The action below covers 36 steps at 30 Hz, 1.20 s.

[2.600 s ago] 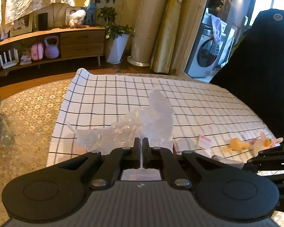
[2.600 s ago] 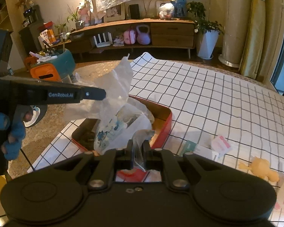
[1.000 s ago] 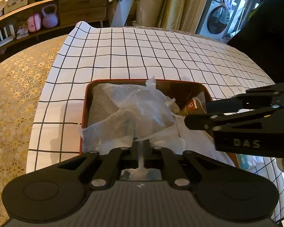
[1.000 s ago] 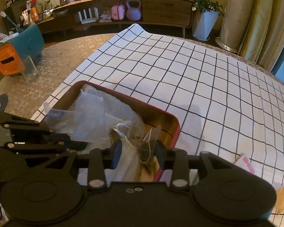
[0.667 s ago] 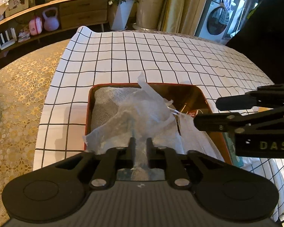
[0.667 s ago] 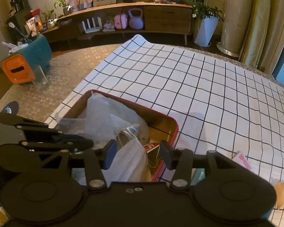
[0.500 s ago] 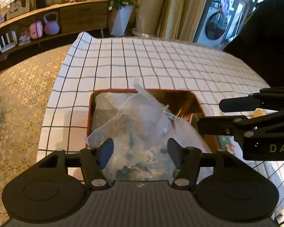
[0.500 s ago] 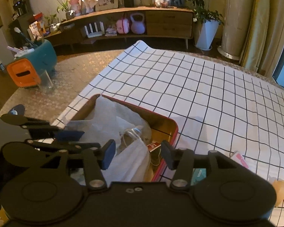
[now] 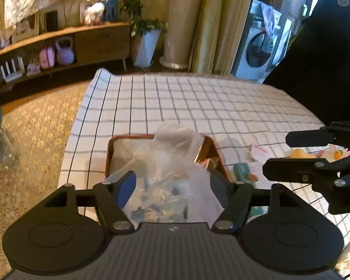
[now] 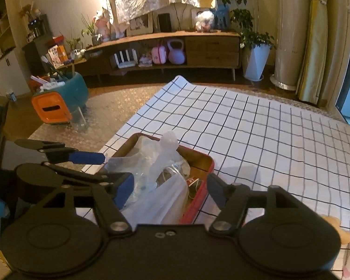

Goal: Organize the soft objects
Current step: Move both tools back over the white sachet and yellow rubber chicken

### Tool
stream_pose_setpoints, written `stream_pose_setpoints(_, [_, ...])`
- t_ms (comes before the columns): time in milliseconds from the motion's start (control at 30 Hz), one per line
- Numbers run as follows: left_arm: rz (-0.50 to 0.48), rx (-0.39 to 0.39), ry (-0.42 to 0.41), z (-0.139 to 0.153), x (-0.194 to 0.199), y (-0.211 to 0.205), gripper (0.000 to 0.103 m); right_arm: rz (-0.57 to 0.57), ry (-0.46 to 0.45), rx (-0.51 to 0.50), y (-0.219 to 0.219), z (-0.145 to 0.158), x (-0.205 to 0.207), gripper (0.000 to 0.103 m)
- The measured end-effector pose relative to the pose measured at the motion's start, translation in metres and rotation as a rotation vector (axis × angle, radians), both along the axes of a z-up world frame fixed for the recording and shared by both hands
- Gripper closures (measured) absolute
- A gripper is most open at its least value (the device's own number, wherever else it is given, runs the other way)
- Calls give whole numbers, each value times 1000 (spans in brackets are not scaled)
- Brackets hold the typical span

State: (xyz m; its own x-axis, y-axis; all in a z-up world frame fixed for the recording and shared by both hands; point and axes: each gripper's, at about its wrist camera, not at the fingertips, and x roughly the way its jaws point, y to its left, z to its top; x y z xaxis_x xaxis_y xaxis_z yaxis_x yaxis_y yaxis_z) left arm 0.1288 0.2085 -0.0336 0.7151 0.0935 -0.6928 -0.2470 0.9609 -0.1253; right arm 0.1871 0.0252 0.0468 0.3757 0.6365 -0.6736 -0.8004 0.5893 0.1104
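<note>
Living room with a wooden sideboard in the back, and up front a desk under a white cloth [image 10: 256,140] with a black grid; both the left gripper [image 9: 172,186] and right gripper [image 10: 170,190] have just been opening, jaws spread wide with nothing pinched. The crinkly clear plastic bag [image 10: 161,161] sits loosely heaped in the red-rimmed metal tin [image 10: 205,165], spilling over the near edge. So that part looks done, while the yellow plush toy [image 9: 302,154] and small packets [image 9: 257,150] lie out on the cloth.

Wood sideboard [image 10: 165,46], potted plant [image 10: 254,46], curtains [image 10: 315,35]
</note>
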Motion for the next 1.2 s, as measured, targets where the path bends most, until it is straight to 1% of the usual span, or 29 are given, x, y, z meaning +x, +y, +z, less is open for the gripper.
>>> stream_pose_setpoints(100, [-13, 4, -23, 10, -5, -11, 30, -10, -1, 26, -15, 8, -5, 27])
stream_pose_setpoints(167, [-22, -5, -39, 17, -7, -20, 26, -12, -5, 41, -26, 14, -8, 25])
stream_pose_setpoints(233, [-37, -13, -56, 21, -9, -29, 25, -18, -14, 52, -37, 19, -12, 22])
stream_pose_setpoints(267, [-47, -16, -62, 24, -10, -34, 23, -21, -19, 56, -43, 21, -14, 21])
stream_pose_setpoints(333, [-59, -18, -74, 27, -11, -44, 21, -27, -25, 67, -55, 25, -17, 18])
stream_pose_setpoints(500, [-106, -22, -109, 35, -12, -69, 20, -56, -32, 93, -88, 31, -22, 12])
stream_pose_setpoints(567, [-127, -22, -117, 37, -10, -81, 16, -73, -46, 97, -102, 34, -22, 10])
stream_pose_setpoints(700, [-176, -14, -132, 41, -4, -105, 11, -104, -72, 93, -131, 34, -24, 6])
stream_pose_setpoints(767, [-195, -7, -137, 40, 0, -115, 4, -117, -83, 84, -145, 31, -25, 5])
stream_pose_setpoints(800, [-204, -1, -140, 39, 3, -121, 3, -120, -88, 79, -152, 30, -25, 4])
stream_pose_setpoints(900, [-233, 10, -146, 35, 13, -136, 3, -132, -95, 68, -171, 25, -23, 3])
stream_pose_setpoints(1000, [-266, -29, -142, 30, 24, -146, 3, -140, -92, 52, -189, 21, -18, 3])
stream_pose_setpoints(1067, [-282, -52, -130, 28, 35, -151, 3, -145, -108, 26, -198, 17, -15, 3])
stream_pose_setpoints(1200, [-289, -73, -105, 24, 58, -161, 3, -138, -100, -19, -209, 8, -1, 3])
